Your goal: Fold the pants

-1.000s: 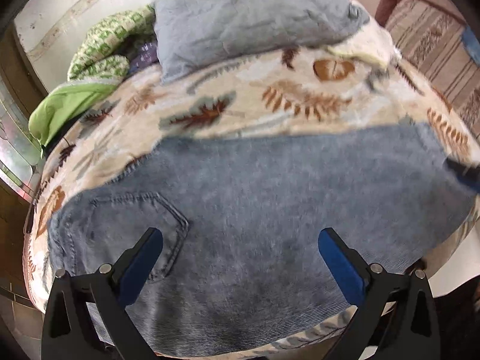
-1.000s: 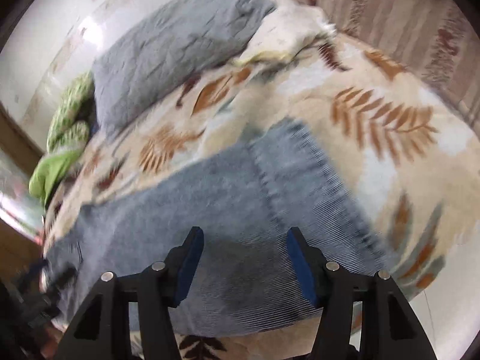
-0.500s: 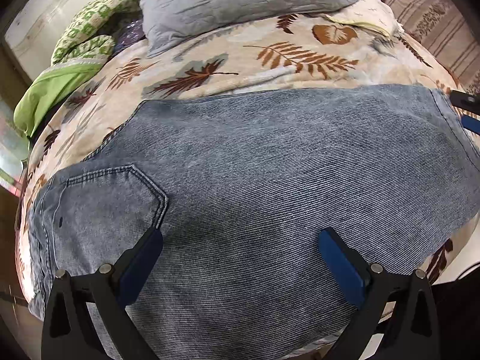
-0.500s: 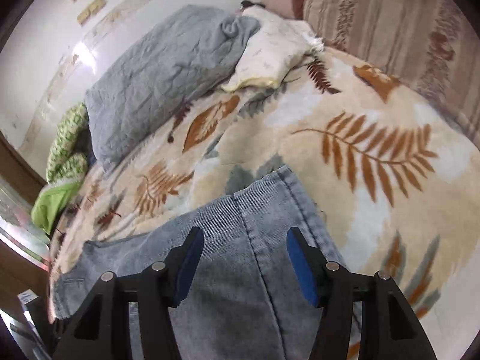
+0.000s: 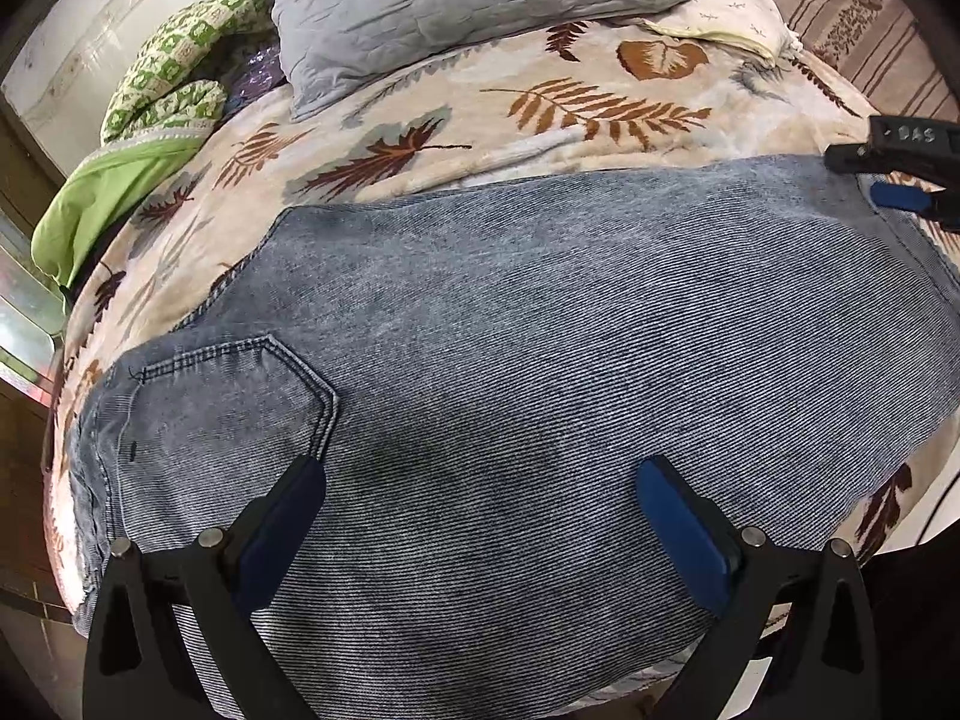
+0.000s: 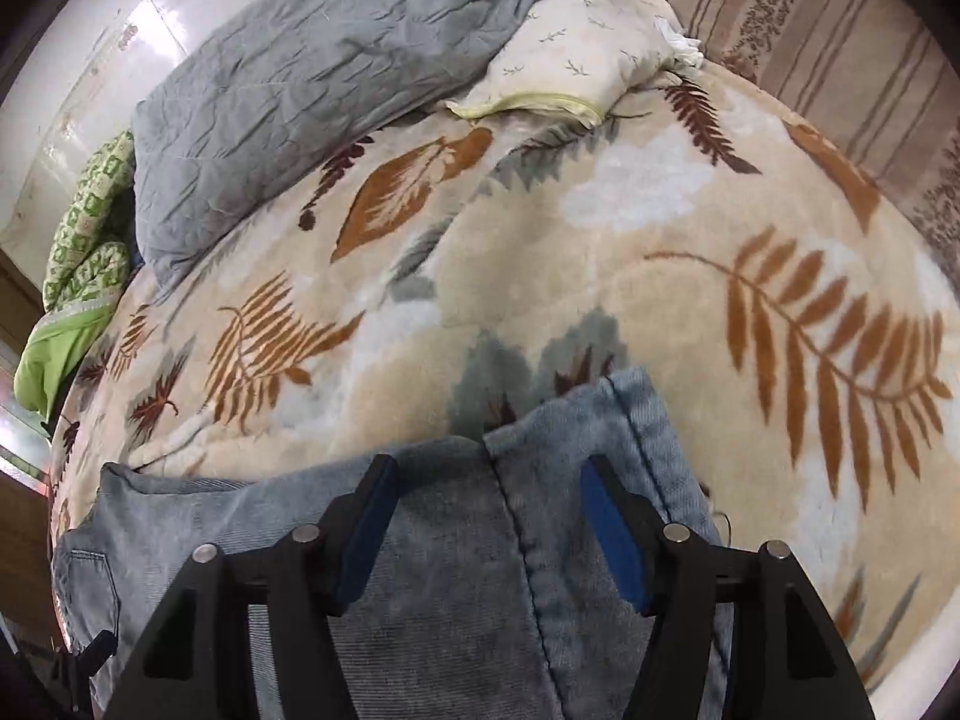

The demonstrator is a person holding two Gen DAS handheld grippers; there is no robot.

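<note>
Grey-blue denim pants lie flat across a leaf-patterned blanket, back pocket at the left. My left gripper is open and empty, just above the seat of the pants. My right gripper is open over the hem end of the pants, its fingers either side of the leg seam. The right gripper also shows at the right edge of the left wrist view, at the hem.
A grey quilted pillow and a cream pillow lie at the far side of the bed. A green patterned cloth is bunched at the far left. A striped fabric is at the right.
Both grippers have come down closer to the pants. The right one moved toward the hem end. Both stay open.
</note>
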